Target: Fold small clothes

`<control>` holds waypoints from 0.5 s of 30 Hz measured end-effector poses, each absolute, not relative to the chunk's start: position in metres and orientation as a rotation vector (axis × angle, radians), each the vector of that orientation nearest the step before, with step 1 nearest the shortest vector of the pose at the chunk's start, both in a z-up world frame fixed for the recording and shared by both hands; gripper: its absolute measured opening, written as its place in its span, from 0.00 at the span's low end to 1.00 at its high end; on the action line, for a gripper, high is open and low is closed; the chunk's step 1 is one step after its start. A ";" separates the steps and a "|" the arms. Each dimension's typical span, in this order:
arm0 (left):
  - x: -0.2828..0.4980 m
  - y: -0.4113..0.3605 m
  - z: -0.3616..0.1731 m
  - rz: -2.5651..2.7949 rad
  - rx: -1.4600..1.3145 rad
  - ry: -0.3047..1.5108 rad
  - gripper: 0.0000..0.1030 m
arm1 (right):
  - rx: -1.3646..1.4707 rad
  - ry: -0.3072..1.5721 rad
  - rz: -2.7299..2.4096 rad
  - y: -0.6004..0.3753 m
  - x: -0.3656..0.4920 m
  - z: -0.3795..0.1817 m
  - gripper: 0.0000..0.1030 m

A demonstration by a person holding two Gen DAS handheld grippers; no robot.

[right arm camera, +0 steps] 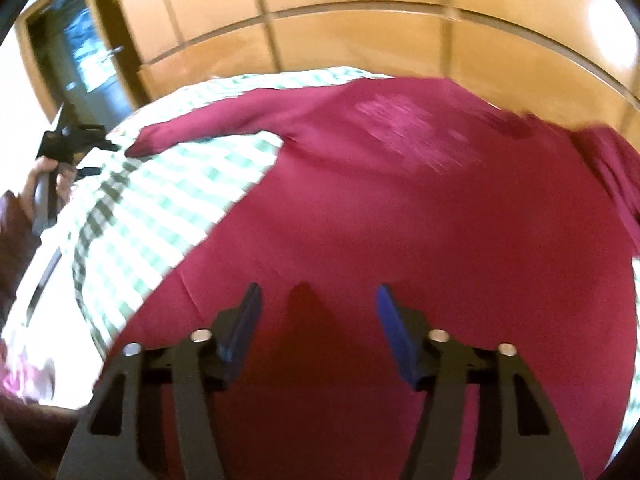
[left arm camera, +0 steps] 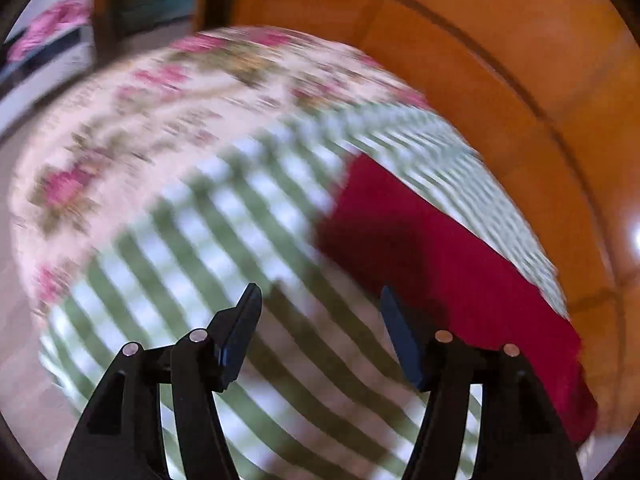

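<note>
A dark red long-sleeved garment (right arm camera: 400,200) lies spread on a green-and-white checked cloth (right arm camera: 160,200), one sleeve (right arm camera: 208,128) stretched out to the left. My right gripper (right arm camera: 318,288) hovers over the garment's lower body, open, with only flat fabric below the gap. My left gripper (left arm camera: 319,290) stands open over the checked cloth (left arm camera: 240,216), just left of the red garment's edge (left arm camera: 440,260), holding nothing. In the right wrist view the left gripper (right arm camera: 100,158) shows small at the far left near the sleeve's cuff, held by a hand (right arm camera: 52,184). Both views are motion-blurred.
The checked cloth lies on a bed with a pink floral cover (left arm camera: 160,92). Orange wooden cupboard doors (right arm camera: 360,40) stand close behind the bed (left arm camera: 520,60). A dark doorway (right arm camera: 80,56) is at the far left.
</note>
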State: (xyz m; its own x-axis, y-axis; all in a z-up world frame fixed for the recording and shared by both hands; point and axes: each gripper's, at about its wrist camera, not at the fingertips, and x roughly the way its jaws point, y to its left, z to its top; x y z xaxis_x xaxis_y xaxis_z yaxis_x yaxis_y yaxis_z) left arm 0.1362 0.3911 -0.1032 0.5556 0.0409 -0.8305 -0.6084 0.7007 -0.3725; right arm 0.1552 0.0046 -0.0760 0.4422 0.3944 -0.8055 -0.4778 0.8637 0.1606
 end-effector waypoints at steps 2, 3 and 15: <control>0.141 0.371 -0.105 0.329 -0.702 0.930 0.59 | -0.105 0.967 0.588 0.028 0.174 -0.075 0.42; 0.145 0.362 -0.106 0.292 -0.699 0.934 0.60 | -0.113 0.962 0.602 0.041 0.182 -0.075 0.42; 0.190 0.368 -0.122 0.299 -0.760 0.905 0.09 | -0.353 1.018 0.535 0.119 0.246 -0.112 0.09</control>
